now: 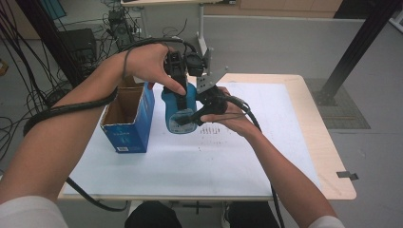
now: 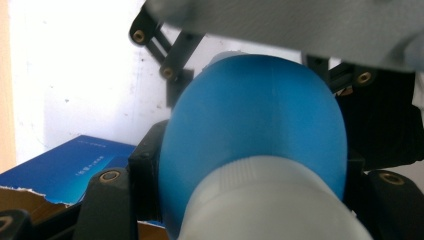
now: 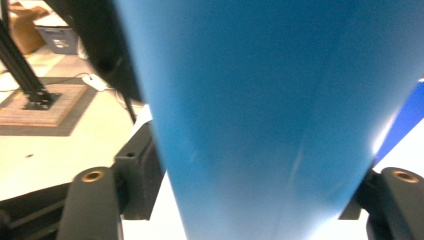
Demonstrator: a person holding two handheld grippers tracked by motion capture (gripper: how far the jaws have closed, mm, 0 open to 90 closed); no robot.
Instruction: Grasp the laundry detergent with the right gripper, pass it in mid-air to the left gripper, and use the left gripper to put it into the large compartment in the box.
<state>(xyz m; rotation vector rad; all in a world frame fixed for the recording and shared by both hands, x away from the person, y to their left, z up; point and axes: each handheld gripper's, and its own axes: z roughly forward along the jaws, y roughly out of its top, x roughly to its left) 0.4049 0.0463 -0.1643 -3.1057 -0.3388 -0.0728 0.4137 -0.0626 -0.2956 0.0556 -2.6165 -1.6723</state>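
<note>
Blue bottle (image 1: pixel 179 111) clamped by L claw (image 1: pixel 178 95) & R claw (image 1: pixel 202 111), beside open box (image 1: pixel 128 118)

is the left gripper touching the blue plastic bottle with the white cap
Touching. In the left gripper view, the blue plastic bottle sits wedged between the left gripper and its two black jaws, which press against both sides just above the white cap.

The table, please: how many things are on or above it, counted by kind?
Blue bottle with white cap: 1
Open blue carton: 1
Grippers, left gripper and right gripper, both clamped on the bottle: 2
Total: 4
</note>
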